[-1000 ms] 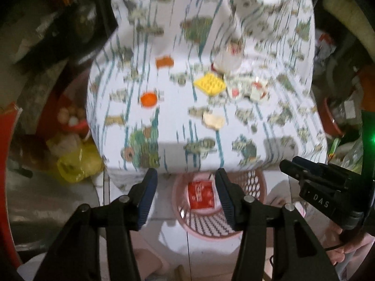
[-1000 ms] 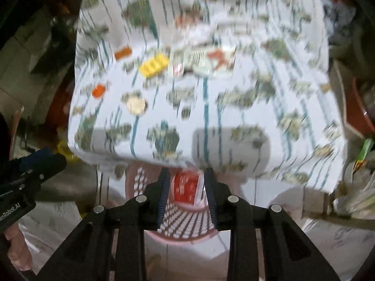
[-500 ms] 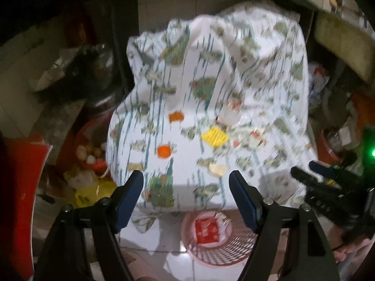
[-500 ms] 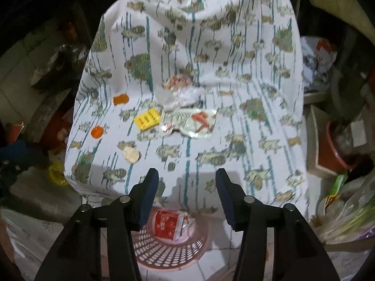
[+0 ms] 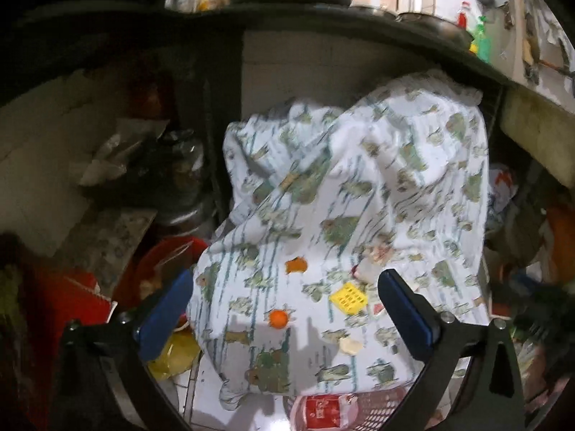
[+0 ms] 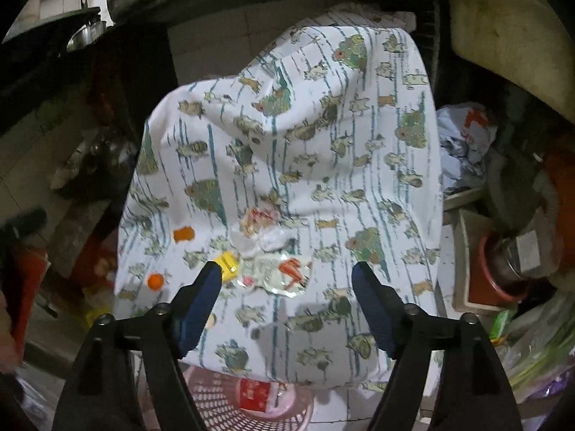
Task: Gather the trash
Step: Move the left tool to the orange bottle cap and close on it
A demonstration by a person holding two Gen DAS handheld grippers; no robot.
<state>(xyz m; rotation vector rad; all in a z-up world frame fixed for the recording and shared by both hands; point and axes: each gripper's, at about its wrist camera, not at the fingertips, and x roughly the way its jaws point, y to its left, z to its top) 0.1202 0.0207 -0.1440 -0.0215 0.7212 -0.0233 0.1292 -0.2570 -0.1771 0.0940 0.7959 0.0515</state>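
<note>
Both grippers, left gripper [image 5: 284, 303] and right gripper [image 6: 285, 287], were raised since the earlier frames; jaws had just been opening wide, nothing held. Trash wrapper [image 6: 284, 274] lay on patterned cloth [image 6: 323, 143], mid-frame; pink basket [image 6: 215, 395] at bottom.

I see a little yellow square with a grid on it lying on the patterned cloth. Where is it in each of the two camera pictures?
Left wrist view: the yellow square lies low and right of centre on the cloth, between the open jaws.
Right wrist view: the yellow square is left of centre, just above the tip of the left-hand jaw.
Shared landmark: the round orange piece, lower left of the square in both.
</note>
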